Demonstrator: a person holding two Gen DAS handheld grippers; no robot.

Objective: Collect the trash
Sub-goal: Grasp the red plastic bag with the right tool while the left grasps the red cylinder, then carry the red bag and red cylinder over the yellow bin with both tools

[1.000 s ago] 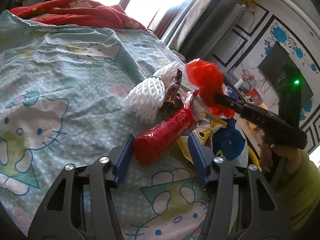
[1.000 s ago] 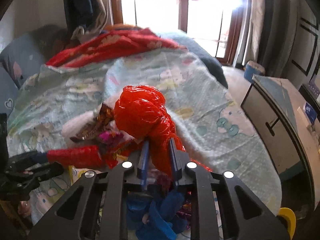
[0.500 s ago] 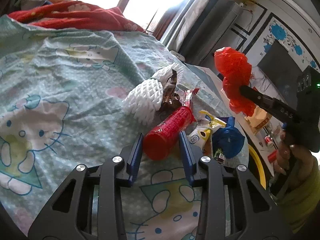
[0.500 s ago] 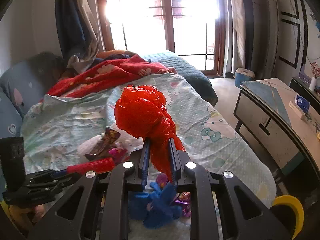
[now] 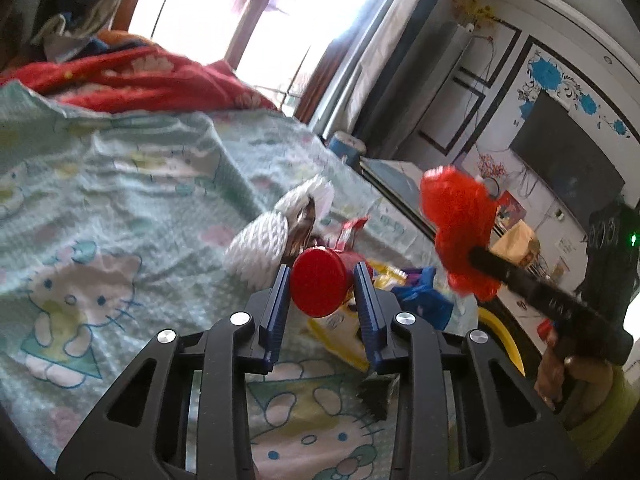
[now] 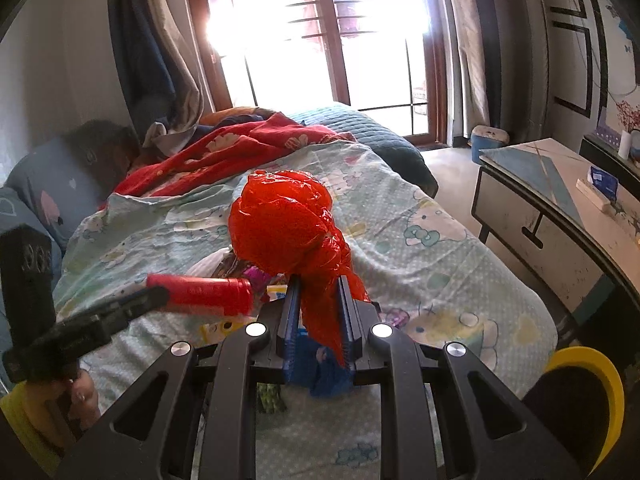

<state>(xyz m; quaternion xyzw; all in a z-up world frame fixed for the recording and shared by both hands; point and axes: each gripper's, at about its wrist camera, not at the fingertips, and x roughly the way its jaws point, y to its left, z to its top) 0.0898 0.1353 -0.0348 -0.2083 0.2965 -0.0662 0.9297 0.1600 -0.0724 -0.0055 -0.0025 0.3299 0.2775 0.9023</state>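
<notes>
Lifted off the bed (image 6: pixel 420 240) since a second ago, the red tube (image 5: pixel 320 286) is now sitting clamped in the left gripper (image 5: pixel 322 280), above the trash pile (image 5: pixel 400 292). Right gripper (image 6: pixel 318 308) is pinching the red plastic bag (image 6: pixel 280 220), hanging beside the pile, seemingly clear of it

A pale green cartoon-cat bedsheet (image 6: pixel 420 248) covers the bed. At eleven o'clock on it a red flowered blanket (image 6: pixel 248 148) lies bunched, with a grey pillow (image 6: pixel 44 196) beyond at ten o'clock. A bright window (image 6: pixel 320 32) stands at twelve o'clock, a dark curtain (image 6: pixel 140 48) beside it. At three o'clock sits a white cabinet (image 6: pixel 532 232); a small blue bin (image 6: pixel 490 142) rests on the floor at two o'clock. A dark screen (image 5: pixel 568 164) hangs on the wall.
</notes>
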